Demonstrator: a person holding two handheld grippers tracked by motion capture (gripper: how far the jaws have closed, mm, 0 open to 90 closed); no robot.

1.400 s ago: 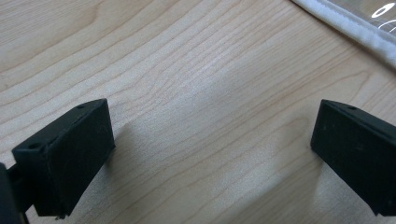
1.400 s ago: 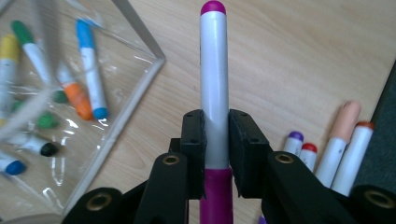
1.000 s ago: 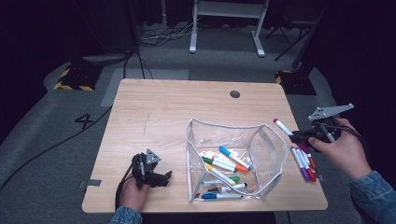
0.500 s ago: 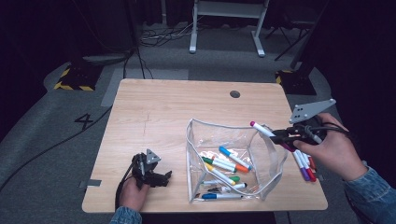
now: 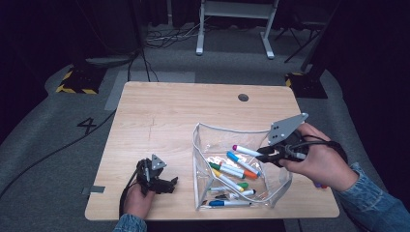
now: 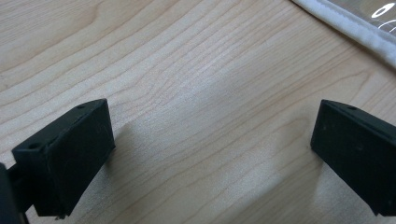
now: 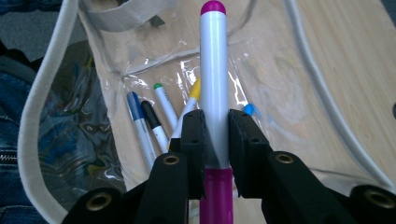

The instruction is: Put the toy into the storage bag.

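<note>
The magenta marker [image 5: 247,150] is clamped in the right gripper [image 5: 270,153], over the open mouth of the clear pouch [image 5: 208,133] at the counter's [image 5: 169,116] near right part. In the high view its long axis runs nearly level, with the magenta cap pointing toward the person's left, over the pouch's inside, and a little away from the person. In the right gripper view the marker [image 7: 214,93] stands straight up the middle of the frame, cap at the far end, white barrel between the pads, and a magenta section showing below them. The right gripper's [image 7: 215,140] jaws are closed tight on the barrel, one pad on each side.

Inside the pouch lie roughly eight other markers in a loose heap, among them blue, orange, green, yellow and black caps; the exact count is hard to tell through the creased plastic. One more marker tip shows on the counter just behind the right hand [image 5: 321,166].

The left gripper [image 5: 162,182] rests on the counter near the front left edge, held by the left hand [image 5: 138,198], well apart from the pouch. Its jaws stand wide open with bare wood between them [image 6: 212,140].
</note>
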